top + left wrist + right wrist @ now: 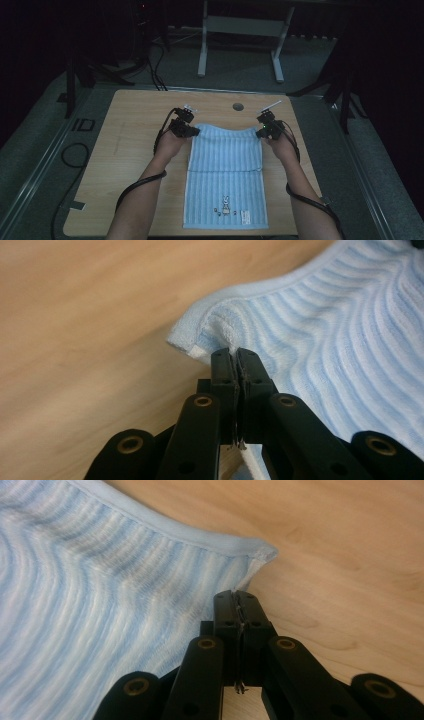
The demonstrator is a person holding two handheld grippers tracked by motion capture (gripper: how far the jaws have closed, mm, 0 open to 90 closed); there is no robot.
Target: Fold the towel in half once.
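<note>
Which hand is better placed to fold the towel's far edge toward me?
Neither alone: the left gripper and right gripper are each shut on a far corner of the towel, so they should likely move together.
</note>
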